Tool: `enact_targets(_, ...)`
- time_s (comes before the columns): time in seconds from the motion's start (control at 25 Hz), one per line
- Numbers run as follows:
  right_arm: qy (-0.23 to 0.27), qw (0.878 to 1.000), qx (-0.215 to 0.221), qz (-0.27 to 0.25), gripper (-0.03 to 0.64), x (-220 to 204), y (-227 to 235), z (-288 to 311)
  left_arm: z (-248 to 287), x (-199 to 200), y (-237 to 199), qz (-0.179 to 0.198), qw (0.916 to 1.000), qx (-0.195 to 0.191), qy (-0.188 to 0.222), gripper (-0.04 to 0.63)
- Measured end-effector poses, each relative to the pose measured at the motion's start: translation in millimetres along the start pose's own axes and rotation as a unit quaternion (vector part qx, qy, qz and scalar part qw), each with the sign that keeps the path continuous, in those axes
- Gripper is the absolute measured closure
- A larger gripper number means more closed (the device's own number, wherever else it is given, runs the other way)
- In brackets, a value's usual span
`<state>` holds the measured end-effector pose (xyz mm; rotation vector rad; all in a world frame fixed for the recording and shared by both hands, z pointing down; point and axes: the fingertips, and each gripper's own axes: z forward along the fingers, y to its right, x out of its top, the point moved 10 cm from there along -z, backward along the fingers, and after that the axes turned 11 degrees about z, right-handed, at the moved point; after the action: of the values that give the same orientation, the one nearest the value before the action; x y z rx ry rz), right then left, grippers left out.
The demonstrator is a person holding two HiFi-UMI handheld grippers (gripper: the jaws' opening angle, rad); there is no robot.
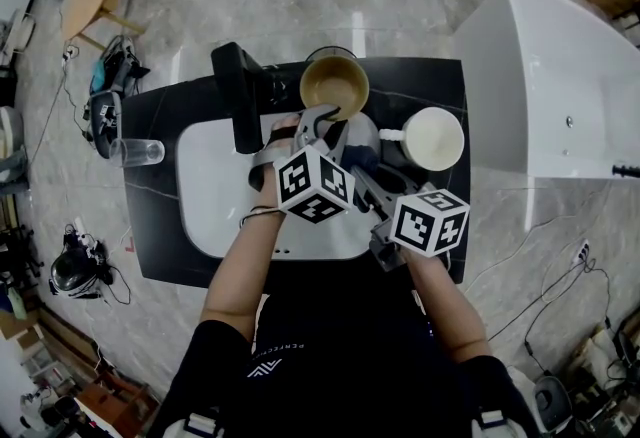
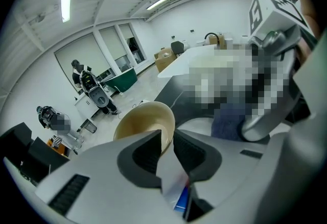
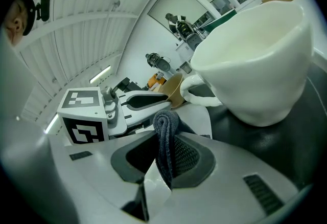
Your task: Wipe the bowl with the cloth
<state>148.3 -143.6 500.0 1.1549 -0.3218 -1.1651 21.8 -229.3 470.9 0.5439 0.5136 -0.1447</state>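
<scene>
Where the dark table's (image 1: 155,226) smooth white inset (image 1: 215,186) lies open at the left, the left gripper (image 2: 167,138) clamps the glossy tan bowl's (image 1: 335,84) thin round rim between narrowly parted fingers, near the table's far edge. Beside it, the right gripper (image 3: 164,141) pinches a folded, nubby dark cloth (image 3: 166,120), close to a smooth white cup (image 3: 255,64).
</scene>
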Motion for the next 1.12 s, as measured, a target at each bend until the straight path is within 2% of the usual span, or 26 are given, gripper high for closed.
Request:
enact_targets(0.24, 0.0, 1.0, 0.001, 0.001, 0.534, 0.8, -3.1, -0.8, -1.8, 2.9, -0.3, 0.007, 0.9999, -0.008, 0.008, 0.565)
enact_targets(0.48, 0.011, 1.0, -0.001, -0.003, 0.534, -0.6, -5.0, -5.1, -6.3, 3.1, 3.0, 0.012, 0.9998, -0.006, 0.013, 0.572)
enact_targets(0.84, 0.038, 0.999, -0.003, -0.022, 0.534, -8.5, -20.5, -21.3, -35.1, 8.9, 6.6, -0.02, 0.9981, 0.017, 0.056, 0.574)
enact_targets(1.0, 0.049, 0.998, -0.003, -0.031, 0.534, -12.9, -28.3, -29.6, -52.9, 7.7, 11.5, -0.049, 0.995, 0.016, 0.085, 0.574)
enact_targets(1.12, 0.058, 0.998, -0.005, -0.039, 0.534, -16.6, -34.0, -35.3, -66.0, 3.6, 17.7, -0.055, 0.9939, 0.016, 0.095, 0.574)
